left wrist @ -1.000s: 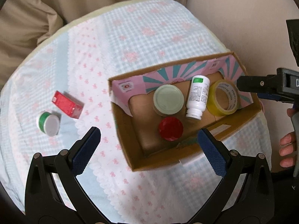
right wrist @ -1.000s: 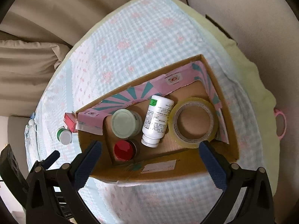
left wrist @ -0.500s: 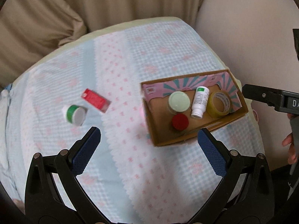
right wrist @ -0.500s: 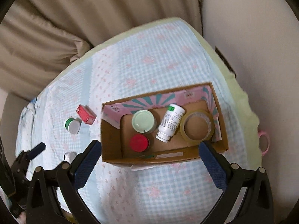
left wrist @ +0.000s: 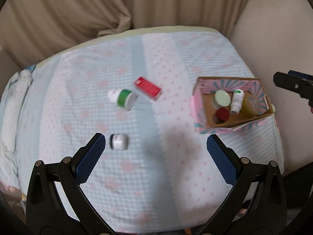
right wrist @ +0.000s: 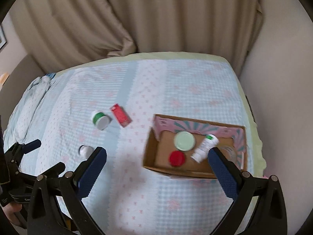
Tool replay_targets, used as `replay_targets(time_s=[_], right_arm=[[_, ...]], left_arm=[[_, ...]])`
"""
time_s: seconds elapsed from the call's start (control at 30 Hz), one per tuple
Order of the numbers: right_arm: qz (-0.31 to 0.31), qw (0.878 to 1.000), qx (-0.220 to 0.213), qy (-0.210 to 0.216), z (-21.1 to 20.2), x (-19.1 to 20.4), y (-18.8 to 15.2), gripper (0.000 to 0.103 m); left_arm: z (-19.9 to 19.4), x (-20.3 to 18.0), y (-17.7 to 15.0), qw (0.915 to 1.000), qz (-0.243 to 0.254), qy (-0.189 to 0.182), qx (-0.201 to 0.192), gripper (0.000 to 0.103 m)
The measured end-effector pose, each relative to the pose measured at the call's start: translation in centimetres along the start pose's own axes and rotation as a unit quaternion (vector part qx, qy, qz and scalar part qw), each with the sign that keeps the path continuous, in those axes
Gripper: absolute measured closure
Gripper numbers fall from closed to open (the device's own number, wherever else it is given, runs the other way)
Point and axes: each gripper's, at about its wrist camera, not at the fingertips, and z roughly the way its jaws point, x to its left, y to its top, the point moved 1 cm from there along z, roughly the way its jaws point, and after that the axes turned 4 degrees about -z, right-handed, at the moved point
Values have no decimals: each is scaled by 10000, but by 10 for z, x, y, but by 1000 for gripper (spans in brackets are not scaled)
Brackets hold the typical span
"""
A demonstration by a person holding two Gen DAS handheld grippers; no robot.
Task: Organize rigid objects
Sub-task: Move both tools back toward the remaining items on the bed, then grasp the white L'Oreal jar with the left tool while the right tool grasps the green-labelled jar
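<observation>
1. The left gripper (left wrist: pixel 154 145) is spread wide and holds nothing; it hangs above the checked bedcover (left wrist: pixel 176 58). In my judgement it is kept high so that all the loose things are seen at once.
2. The right gripper (right wrist: pixel 156 160) is also released and empty. In its view its right finger (right wrist: pixel 221 166) covers part of the tape roll (right wrist: pixel 228 149).
3. The cardboard box (left wrist: pixel 237 120) stands at the right of the left view. Inside are a pale green lid jar (left wrist: pixel 222 98), a red cap (left wrist: pixel 222 114), a white pill bottle (left wrist: pixel 236 101) lying on its side, and the tape roll, close together, probably to save room.
4. Three things are outside the box, in the middle left of the left view: a red carton (left wrist: pixel 148 88), a green-banded jar (left wrist: pixel 126 98) lying just beside it, and a small white bottle (left wrist: pixel 118 141) close to the left finger (left wrist: pixel 90 156).
5. I think the small white bottle is the next to take, because it lies nearest to the left gripper. The picture is blurred, so its exact pose I cannot tell.
</observation>
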Motion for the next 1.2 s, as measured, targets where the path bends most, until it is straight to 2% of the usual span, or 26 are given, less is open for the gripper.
replay_targets(time_s=[0.23,0.4,0.53,0.73,0.9,1.03,1.2], right_arm=[[-200,9996,31,177,17,65,14,0],[-517,9978,151,391,43,112,32,0],[-841,9951,321,399,71,144,47,0],[-1359,9871,642,545,128,184,67,0],[-1796,9765,1029,595,189,209,79,0],[-2222,9640,1329,602,236,222,86,0],[-2954,9373,1738,626,295,239,86,0]], left_arm=[[-1,75,-19,9996,-267,-6,39,0],[12,117,-22,9996,-275,-42,73,0],[34,148,-24,9992,-317,-136,222,0],[86,178,-31,9961,-413,-252,737,0],[129,181,-33,9928,-477,-310,1058,0],[164,177,-38,9906,-558,-216,1234,0],[203,167,-46,9870,-667,-126,1459,0]])
